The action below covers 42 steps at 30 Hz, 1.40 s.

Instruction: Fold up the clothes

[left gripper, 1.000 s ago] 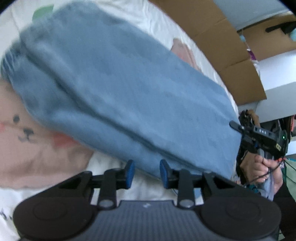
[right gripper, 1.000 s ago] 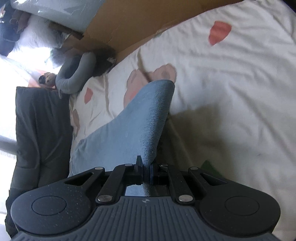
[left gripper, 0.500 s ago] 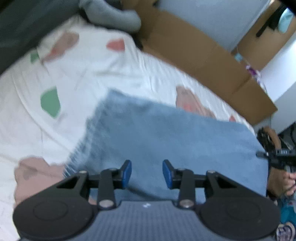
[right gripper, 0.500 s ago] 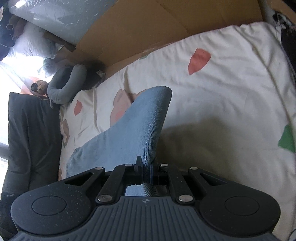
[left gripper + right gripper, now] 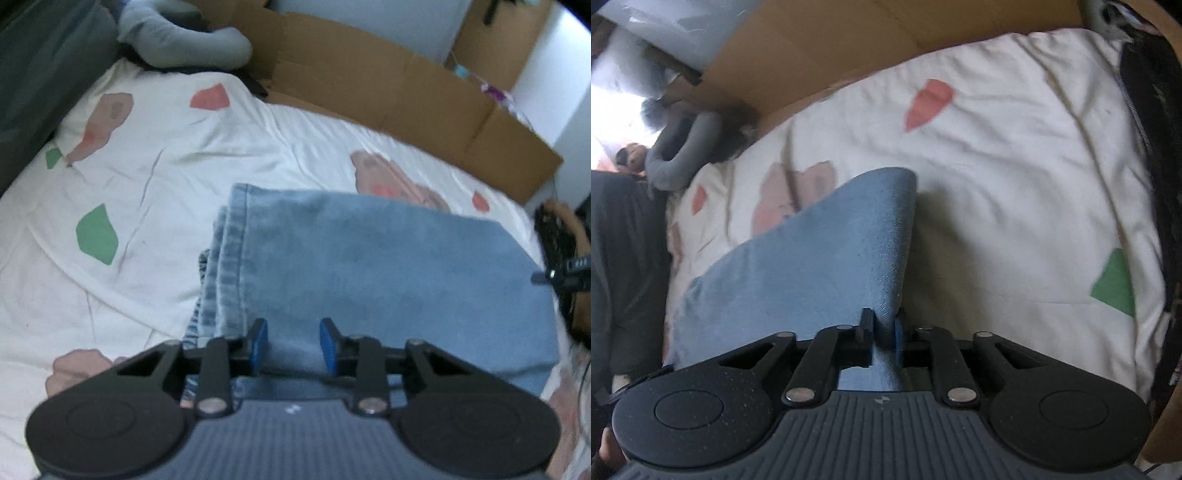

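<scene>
**Now: laying down the folded jeans**

Right gripper (image 5: 882,332): jaws opening, denim fold between them, pads barely touching. Let the jaws part fully before withdrawing, so the fold is not dragged. Left gripper (image 5: 291,345): jaws closing, spread over the jeans (image 5: 369,266) without pinching. The jeans lie doubled on the bed sheet (image 5: 177,155), stacked hems toward the grey pillow (image 5: 184,40).

Folded jeans (image 5: 369,266) on bedsheet (image 5: 166,192); cardboard (image 5: 388,88) behind bed; neck pillow (image 5: 184,40) at far-left corner.
</scene>
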Available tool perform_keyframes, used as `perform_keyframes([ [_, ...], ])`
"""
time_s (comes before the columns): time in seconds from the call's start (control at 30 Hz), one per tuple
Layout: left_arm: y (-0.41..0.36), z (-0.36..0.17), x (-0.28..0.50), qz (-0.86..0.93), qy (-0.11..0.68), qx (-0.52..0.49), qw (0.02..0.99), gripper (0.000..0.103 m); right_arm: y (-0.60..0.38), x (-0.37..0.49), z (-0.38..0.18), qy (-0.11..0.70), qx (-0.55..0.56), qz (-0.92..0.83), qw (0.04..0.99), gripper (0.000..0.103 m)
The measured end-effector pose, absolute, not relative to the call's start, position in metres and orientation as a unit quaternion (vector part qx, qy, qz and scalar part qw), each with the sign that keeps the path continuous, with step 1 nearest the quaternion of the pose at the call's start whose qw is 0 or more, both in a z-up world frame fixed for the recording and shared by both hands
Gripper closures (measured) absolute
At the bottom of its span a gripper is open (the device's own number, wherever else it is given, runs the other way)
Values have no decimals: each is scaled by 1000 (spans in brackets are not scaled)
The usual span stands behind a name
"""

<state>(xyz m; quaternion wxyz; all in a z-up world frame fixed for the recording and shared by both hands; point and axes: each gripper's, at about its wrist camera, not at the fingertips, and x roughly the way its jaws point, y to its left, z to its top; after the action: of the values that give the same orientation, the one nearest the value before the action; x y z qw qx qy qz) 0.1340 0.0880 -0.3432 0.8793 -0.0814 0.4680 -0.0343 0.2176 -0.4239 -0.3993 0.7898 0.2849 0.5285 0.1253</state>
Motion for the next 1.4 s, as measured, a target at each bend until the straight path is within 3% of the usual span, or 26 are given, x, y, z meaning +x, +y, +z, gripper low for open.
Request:
perform_keyframes([
  [0.07, 89, -343, 135, -33, 465, -80, 881, 73, -430, 215, -407, 530, 294, 122, 786, 89],
  [0.17, 91, -343, 137, -29, 460, -89, 883, 73, -432, 210, -417, 547, 301, 129, 770, 72],
  [0.3, 88, -343, 139, -34, 460, -90, 883, 73, -430, 197, -432, 572, 298, 143, 751, 65],
  [0.67, 52, -342, 148, -76, 460, -89, 880, 73, -452, 147, -460, 580, 396, 169, 692, 63],
  [0.87, 26, -338, 161, -93, 462, -107, 875, 73, -462, 116, -460, 527, 473, 189, 680, 65],
  [0.97, 10, -326, 169, -121, 459, -69, 877, 73, -466, 98, -473, 504, 520, 170, 669, 64],
  [1.17, -1, -319, 180, -134, 469, -50, 872, 73, -463, 85, -492, 505, 531, 145, 665, 59],
  [1.4, -16, -346, 178, -147, 502, -45, 851, 73, -464, 89, -484, 492, 531, 165, 670, 61],
])
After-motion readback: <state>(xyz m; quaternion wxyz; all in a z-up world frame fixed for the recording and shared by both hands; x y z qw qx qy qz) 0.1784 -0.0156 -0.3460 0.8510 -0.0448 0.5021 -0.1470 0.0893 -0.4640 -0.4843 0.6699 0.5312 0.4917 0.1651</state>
